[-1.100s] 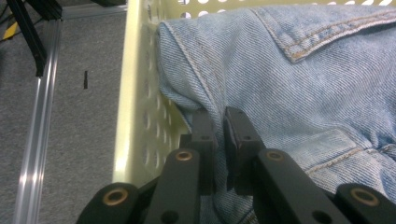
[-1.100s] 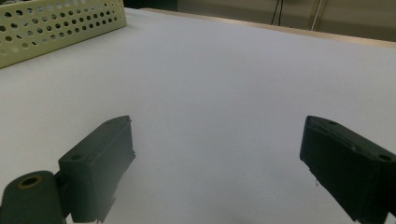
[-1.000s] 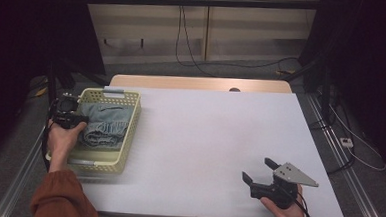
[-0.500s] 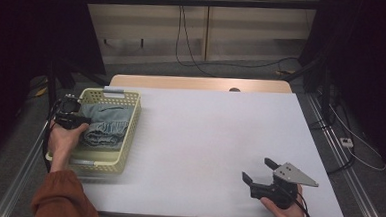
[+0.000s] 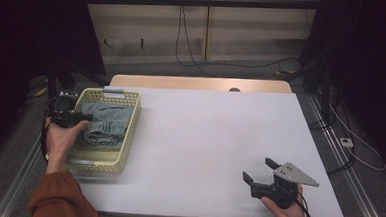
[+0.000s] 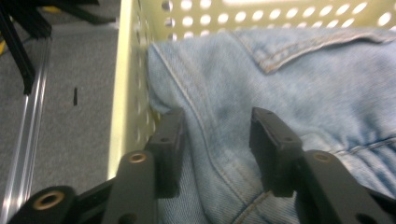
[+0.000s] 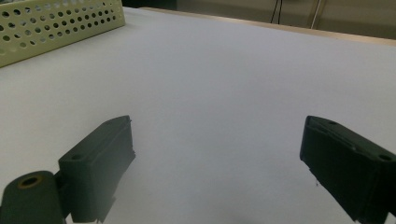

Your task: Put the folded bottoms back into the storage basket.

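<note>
low in the frame's right the right gripper rests on the smooth white table with its blocky black jaws spread wide, while at mid left the left gripper, jaws parted, straddles soft faded denim jeans bunched inside the perforated pale-yellow plastic basket.

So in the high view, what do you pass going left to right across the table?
Left gripper → jeans → basket → bare table → right gripper.
</note>
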A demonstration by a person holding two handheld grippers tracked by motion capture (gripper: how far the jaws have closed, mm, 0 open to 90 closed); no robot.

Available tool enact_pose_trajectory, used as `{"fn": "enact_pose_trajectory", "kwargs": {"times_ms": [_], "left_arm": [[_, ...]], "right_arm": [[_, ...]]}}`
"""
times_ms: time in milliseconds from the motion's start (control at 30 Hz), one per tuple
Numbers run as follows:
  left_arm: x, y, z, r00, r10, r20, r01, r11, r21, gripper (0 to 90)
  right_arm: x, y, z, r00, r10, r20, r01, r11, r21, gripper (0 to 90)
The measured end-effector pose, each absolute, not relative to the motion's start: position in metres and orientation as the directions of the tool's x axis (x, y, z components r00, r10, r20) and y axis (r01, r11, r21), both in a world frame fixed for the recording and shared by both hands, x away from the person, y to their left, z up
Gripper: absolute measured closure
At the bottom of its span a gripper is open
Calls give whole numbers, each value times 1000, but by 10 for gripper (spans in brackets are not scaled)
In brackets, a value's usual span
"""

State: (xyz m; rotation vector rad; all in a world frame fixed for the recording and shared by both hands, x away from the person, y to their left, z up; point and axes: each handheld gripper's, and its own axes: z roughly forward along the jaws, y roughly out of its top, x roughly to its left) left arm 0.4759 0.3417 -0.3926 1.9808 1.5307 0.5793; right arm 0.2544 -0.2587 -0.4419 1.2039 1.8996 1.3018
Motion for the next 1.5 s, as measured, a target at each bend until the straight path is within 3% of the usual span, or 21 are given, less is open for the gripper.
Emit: {"fn": "enact_pose_trajectory", "kwargs": {"times_ms": [333,400,533,633,900,1333,1500], "left_arm": [[466,344,-381,246,969,18,594,-165,787,269],[465,345,-378,231,973,16,585,-152,797,171],[461,345,-372,262,965,-17,553,-136,822,136],[462,343,-371,324,946,-16,559,-178,810,58],[455,342,-368,394,918,-54,530,-179,829,71],[429,333,-354,450,893,-23,427,-192,884,54],[423,332,-357,485,875,-9,428,-228,875,49]], "right_arm": [[254,-262,-442,-452,890,62,371,124,920,99],[255,-261,-442,-452,890,66,373,122,920,98],[256,-260,-443,-454,888,68,375,121,919,98],[256,-261,-443,-454,888,69,376,121,919,98],[257,-258,-442,-456,888,55,371,133,919,98],[258,-258,-442,-450,891,56,371,130,919,98],[258,-258,-442,-450,891,57,371,129,920,98]]}}
